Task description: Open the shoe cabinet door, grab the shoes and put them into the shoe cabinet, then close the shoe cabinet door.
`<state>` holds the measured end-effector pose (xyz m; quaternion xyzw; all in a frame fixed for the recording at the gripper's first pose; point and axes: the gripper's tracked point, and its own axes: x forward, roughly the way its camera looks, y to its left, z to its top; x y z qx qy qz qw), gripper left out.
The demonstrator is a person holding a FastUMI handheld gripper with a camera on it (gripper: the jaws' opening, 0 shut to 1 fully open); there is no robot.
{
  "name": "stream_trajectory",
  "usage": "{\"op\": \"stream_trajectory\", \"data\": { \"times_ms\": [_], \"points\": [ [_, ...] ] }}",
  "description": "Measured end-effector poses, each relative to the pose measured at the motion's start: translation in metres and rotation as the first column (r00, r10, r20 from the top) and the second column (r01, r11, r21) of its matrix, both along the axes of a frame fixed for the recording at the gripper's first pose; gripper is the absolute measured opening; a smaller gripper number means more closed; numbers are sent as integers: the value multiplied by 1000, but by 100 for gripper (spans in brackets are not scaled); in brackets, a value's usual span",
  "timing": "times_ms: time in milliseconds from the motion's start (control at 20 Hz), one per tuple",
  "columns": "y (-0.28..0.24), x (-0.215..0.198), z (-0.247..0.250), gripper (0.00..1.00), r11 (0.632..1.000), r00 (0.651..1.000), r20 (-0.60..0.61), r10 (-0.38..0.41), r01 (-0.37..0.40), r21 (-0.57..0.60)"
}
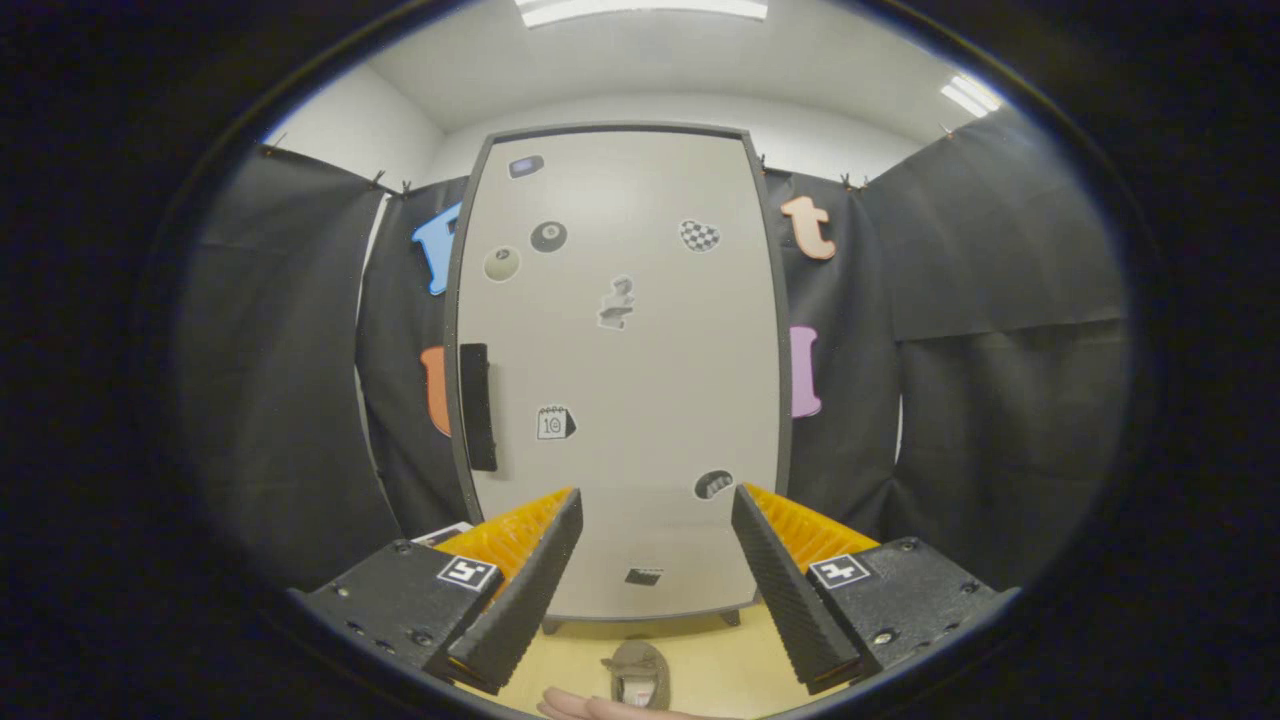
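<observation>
Shoe cabinet [640,400], flat, pale, dark-framed, sticker-dotted, is seen shut beyond the gripper [655,540]; its jaws are held apart, empty. One brown shoe [638,675] is spotted on the yellow floor [720,660] below.

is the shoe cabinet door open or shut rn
Shut: the door sits flush in its dark frame, handle untouched. The gripper is open, empty, short of it.

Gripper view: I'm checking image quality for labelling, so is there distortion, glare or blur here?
Gripper view: fisheye bows the cabinet door edges outward; soft ceiling-light sheen near its top, no harsh glare; stickers read sharp; the open gripper fingers frame the door; the shoe below looks dim.
</observation>
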<state>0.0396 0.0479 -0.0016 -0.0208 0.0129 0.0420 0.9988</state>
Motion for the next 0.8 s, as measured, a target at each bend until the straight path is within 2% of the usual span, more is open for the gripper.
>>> {"op": "stream_trajectory", "data": {
  "times_ms": [450, 550, 800],
  "points": [
    [117, 66, 7, 98, 984, 983, -42, 178, -178, -13],
    [139, 79, 12, 98, 981, 981, -37, 193, -194, -30],
    [160, 112, 10, 97, 988, 987, -56, 151, -152, -20]
  ]
}}
